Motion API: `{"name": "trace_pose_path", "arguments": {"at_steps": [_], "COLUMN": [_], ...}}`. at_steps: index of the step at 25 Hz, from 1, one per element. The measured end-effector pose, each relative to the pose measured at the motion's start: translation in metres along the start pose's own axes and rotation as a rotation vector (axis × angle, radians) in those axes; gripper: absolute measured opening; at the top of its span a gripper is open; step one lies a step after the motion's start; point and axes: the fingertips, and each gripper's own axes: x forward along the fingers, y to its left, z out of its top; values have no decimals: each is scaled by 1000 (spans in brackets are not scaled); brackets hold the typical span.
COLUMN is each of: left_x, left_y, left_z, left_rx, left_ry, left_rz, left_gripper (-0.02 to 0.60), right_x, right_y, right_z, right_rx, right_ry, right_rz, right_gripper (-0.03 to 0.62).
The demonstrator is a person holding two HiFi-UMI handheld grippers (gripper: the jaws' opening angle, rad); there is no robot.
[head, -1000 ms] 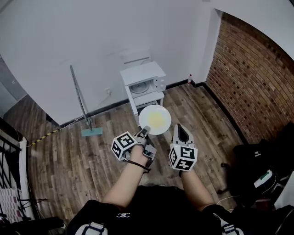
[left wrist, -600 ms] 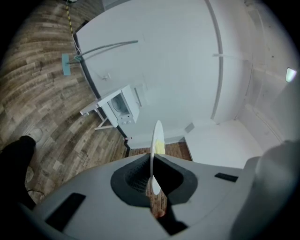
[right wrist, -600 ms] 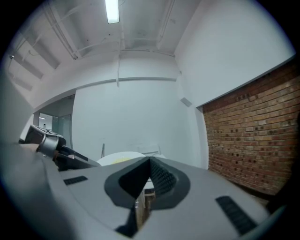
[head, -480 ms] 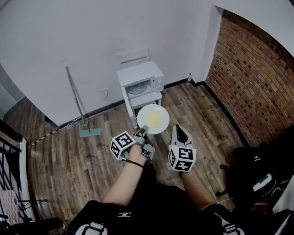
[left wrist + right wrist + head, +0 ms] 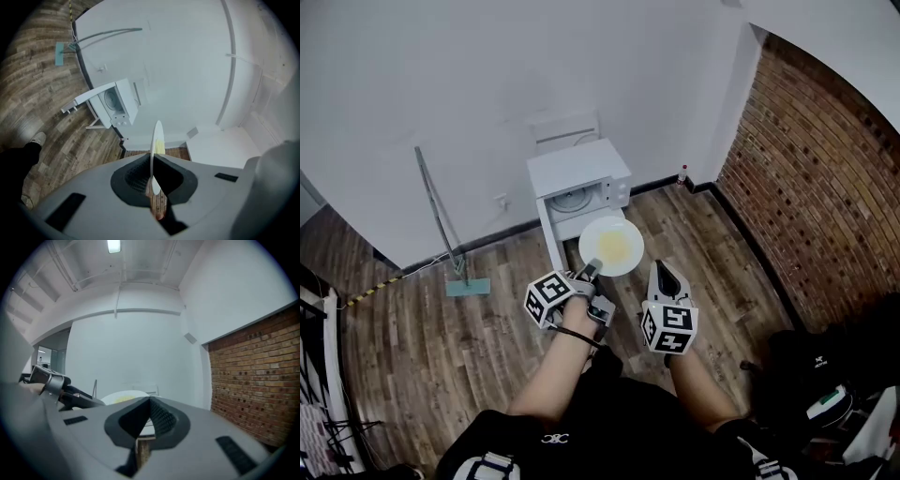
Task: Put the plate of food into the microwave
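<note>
The plate (image 5: 611, 246) with yellow food (image 5: 617, 247) hangs level over the wooden floor (image 5: 441, 337), just near of the microwave (image 5: 579, 183) at the far white wall. My left tongs (image 5: 590, 271) are clamped on its near-left rim. My right tongs (image 5: 657, 268) are pressed together, empty, right of the plate.
</note>
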Motion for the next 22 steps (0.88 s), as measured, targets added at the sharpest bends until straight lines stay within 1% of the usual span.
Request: {"name": "trace_pose_path", "arguments": {"at_steps": [4,9,13,16,22], "left_x": [45,91,116,133,159], "left_y": [-10,-19,-18,-19,-13], "left_z": [39,84,116,144,192], "left_rx": [-1,-13,-23,-33,-56], "left_ry": [7,3,-8,-24,-56], "left_rz": [10,3,2,0,2], "left_gripper": [9,9,9,9,9], "right_x": [61,126,171,203,260], "right_y": [-1,4,13,18,29], "right_z": [18,37,39,50,59], "right_rx": [-16,-34,-54,-53,-18], "right_ry": [16,24,44,30,19], "right_rz": [1,11,33,29,25], "right_gripper": [6,6,6,6,6]}}
